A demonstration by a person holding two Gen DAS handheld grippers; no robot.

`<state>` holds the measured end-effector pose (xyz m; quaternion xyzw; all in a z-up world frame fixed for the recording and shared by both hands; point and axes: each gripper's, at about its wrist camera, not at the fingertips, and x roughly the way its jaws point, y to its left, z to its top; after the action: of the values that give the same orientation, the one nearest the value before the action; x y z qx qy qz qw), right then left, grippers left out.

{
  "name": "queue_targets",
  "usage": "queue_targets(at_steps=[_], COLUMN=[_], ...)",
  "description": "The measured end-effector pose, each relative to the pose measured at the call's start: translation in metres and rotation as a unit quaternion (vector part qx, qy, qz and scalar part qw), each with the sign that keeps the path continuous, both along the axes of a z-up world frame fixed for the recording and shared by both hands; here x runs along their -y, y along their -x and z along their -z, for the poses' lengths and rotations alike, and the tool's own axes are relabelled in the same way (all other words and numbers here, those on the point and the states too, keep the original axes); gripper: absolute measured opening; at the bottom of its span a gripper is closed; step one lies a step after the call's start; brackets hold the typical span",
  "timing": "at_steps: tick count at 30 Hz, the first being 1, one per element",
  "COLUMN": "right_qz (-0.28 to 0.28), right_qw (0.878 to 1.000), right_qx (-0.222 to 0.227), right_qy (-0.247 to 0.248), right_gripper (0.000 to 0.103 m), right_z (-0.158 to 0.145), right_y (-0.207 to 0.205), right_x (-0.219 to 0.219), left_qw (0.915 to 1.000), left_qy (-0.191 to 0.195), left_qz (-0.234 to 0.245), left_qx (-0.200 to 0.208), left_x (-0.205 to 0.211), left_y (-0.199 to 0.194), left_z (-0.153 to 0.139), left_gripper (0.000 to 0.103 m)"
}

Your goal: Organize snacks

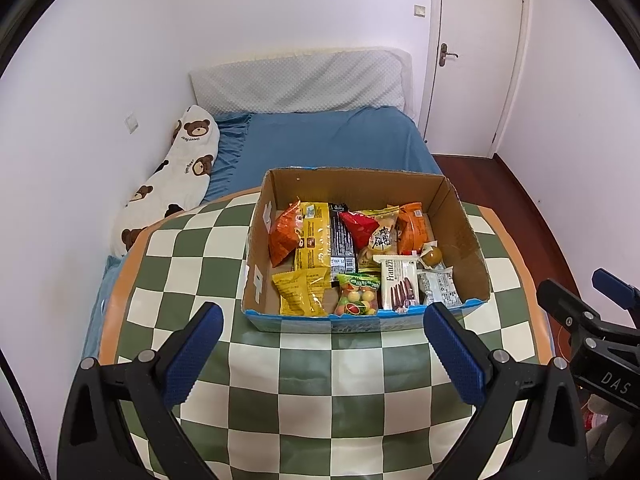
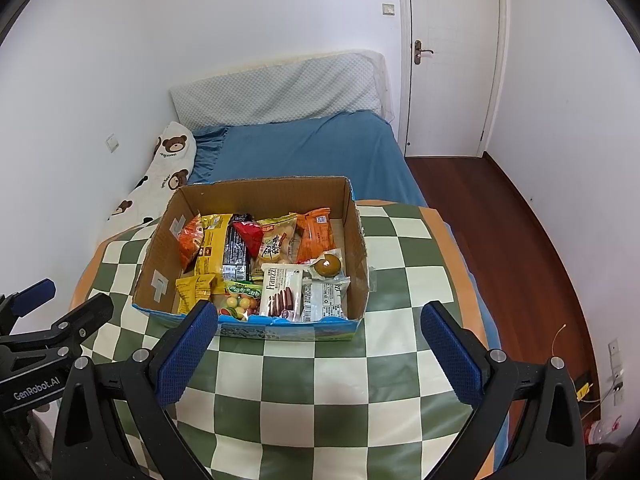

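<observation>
An open cardboard box [image 1: 464,232] [image 2: 358,248] stands on a green and white checked table [image 1: 320,380] [image 2: 320,380]. Several snack packets fill it: an orange bag [image 1: 284,236], a yellow packet [image 1: 314,236], a white Franzzi biscuit pack [image 1: 400,284] [image 2: 282,288], a candy bag [image 1: 358,296] and a round brown snack [image 1: 433,256] [image 2: 326,266]. My left gripper [image 1: 324,320] hovers open just in front of the box, with nothing between its blue pads. My right gripper [image 2: 320,320] is open too, near the box's front edge, and holds nothing.
A bed with a blue sheet [image 1: 332,136] lies behind the table, with a bear-print pillow [image 1: 172,176] against the left wall. A white door [image 1: 476,52] and wooden floor [image 2: 500,220] are on the right. The right gripper's body [image 1: 592,328] shows at the left view's edge.
</observation>
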<state>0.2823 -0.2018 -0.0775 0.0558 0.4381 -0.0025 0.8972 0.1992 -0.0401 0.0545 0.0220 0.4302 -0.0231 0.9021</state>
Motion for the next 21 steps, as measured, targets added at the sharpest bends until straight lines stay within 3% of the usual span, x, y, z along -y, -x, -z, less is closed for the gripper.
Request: queue_targets(at_steps=[21], right_qz=[-0.001], right_qw=[1.0], right_qx=[0.006], right_qy=[-0.001], right_gripper=[0.103], right_z=[-0.0039], right_y=[0.0038], right_x=[0.0047], left_qw=[1.0], left_qy=[-0.002], left_qz=[0.002], left_qx=[0.004], left_x=[0.003], left_y=[0.0058], left_z=[-0.0046], left_gripper=[0.103])
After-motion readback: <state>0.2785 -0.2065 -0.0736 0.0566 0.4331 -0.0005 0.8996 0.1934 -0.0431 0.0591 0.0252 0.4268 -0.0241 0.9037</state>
